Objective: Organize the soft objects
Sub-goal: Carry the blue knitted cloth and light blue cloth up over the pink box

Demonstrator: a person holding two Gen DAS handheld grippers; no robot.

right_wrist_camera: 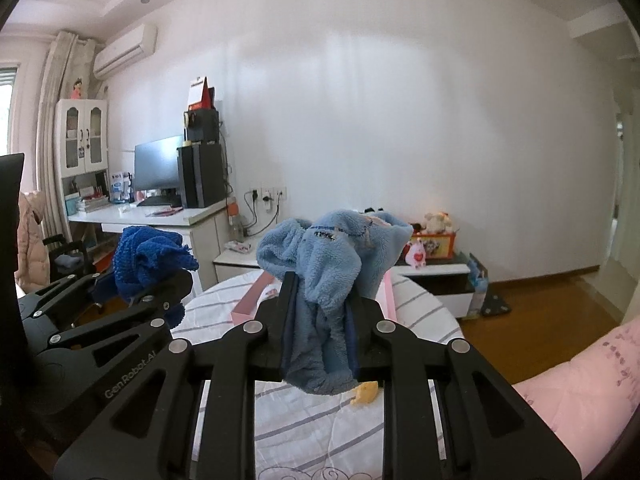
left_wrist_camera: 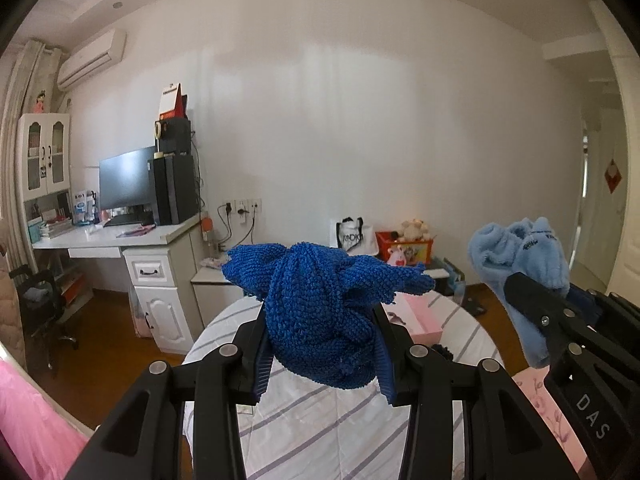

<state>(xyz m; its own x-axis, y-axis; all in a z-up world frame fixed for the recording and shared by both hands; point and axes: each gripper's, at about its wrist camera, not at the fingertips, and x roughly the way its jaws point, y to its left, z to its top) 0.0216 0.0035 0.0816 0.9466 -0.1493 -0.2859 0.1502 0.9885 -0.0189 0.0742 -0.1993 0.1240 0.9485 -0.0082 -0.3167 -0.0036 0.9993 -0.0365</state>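
My left gripper (left_wrist_camera: pixel 320 312) is shut on a dark blue knitted cloth (left_wrist_camera: pixel 320 300), bunched between the pads and held above the striped white bedding (left_wrist_camera: pixel 320 432). In the right wrist view that cloth (right_wrist_camera: pixel 148 260) shows at the left in the left gripper (right_wrist_camera: pixel 168 284). The right gripper (right_wrist_camera: pixel 322 292) is shut on a light blue fleece sock (right_wrist_camera: pixel 328 264), which hangs below the pads. In the left wrist view the sock (left_wrist_camera: pixel 520 264) shows at the right, clamped in the right gripper (left_wrist_camera: pixel 532 292). A pink box (right_wrist_camera: pixel 256 300) lies on the bed behind both.
A white desk (left_wrist_camera: pixel 120 236) with a monitor and a black tower stands at the left wall. Beyond the bed, a low white cabinet (right_wrist_camera: pixel 432 272) carries a red toy box (right_wrist_camera: pixel 434 248). A small yellow item (right_wrist_camera: pixel 364 394) lies on the bedding. Pink quilt (right_wrist_camera: pixel 580 380) at right.
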